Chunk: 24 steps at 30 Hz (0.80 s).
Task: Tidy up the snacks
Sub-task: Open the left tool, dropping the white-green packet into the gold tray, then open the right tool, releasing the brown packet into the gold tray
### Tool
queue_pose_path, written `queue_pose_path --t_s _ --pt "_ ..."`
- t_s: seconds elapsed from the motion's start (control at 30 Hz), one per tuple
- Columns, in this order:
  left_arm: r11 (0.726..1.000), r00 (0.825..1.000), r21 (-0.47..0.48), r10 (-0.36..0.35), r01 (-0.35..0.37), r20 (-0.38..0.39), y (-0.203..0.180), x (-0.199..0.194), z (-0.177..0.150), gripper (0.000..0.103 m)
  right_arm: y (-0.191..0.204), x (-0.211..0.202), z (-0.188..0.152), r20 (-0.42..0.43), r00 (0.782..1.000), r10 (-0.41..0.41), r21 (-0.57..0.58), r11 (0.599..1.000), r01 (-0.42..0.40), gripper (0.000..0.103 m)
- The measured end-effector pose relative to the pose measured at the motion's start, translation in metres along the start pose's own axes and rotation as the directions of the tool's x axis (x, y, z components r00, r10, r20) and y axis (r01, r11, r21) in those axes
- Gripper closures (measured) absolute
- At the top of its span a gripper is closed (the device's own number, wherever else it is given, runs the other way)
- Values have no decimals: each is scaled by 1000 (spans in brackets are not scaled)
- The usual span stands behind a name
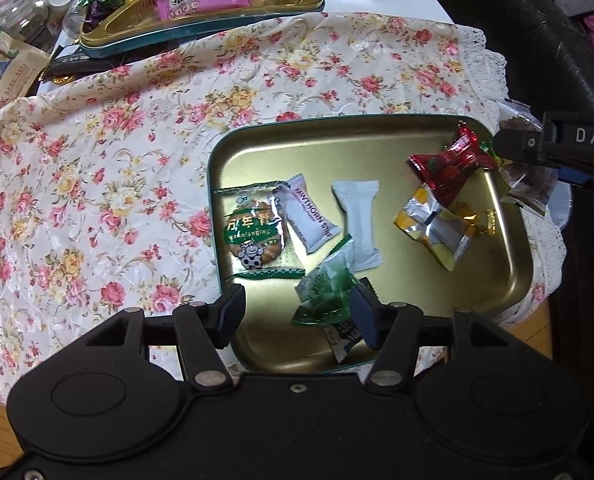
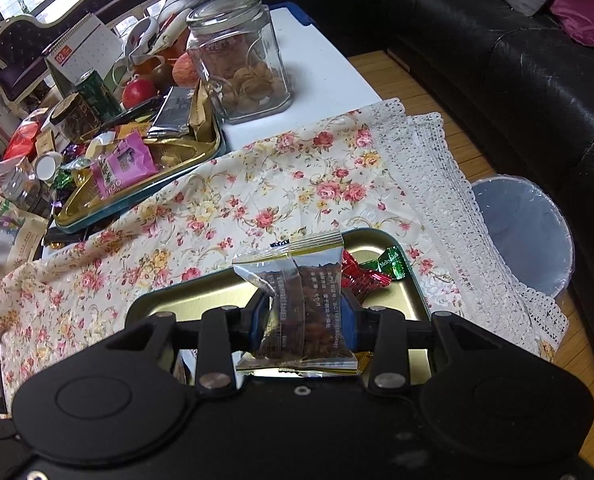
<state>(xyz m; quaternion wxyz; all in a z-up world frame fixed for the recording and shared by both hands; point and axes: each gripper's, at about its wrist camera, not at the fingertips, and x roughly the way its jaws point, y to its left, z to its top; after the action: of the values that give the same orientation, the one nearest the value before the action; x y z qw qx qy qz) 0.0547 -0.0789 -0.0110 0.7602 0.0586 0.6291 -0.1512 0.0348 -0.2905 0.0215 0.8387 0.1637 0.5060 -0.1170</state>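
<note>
Left claw (image 1: pixel 297 312): jaws spread wide, gripping nothing, above the near end of the gold tray (image 1: pixel 377 148); a green wrapped snack (image 1: pixel 325 292) lies between my pads, loose on the tray floor. Right claw (image 2: pixel 303 320): closed on a clear packet of brown snack (image 2: pixel 309 304), held upright over the tray's far edge. Tray contents: a green biscuit pack (image 1: pixel 253 232), a hawthorn strip (image 1: pixel 309 220), a white sachet (image 1: pixel 359 224), a red candy (image 1: pixel 449 168) and a yellow-silver packet (image 1: pixel 433 228). Tray rests on the floral cloth (image 1: pixel 117 168) covering my counter.

floral cloth (image 1: pixel 97 184) bare, gold tray (image 1: pixel 509 280) crowded
</note>
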Motion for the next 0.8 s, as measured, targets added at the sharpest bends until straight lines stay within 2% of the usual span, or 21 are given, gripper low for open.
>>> queue_pose_path --t_s 0.4,0.8 --pt "997 996 17 80 -81 36 0 -1 0 41 10 18 -5 -64 998 -8 -55 998 5 63" --pt "995 993 15 102 -103 62 0 -4 1 41 13 14 -2 -34 999 -26 -89 996 22 63"
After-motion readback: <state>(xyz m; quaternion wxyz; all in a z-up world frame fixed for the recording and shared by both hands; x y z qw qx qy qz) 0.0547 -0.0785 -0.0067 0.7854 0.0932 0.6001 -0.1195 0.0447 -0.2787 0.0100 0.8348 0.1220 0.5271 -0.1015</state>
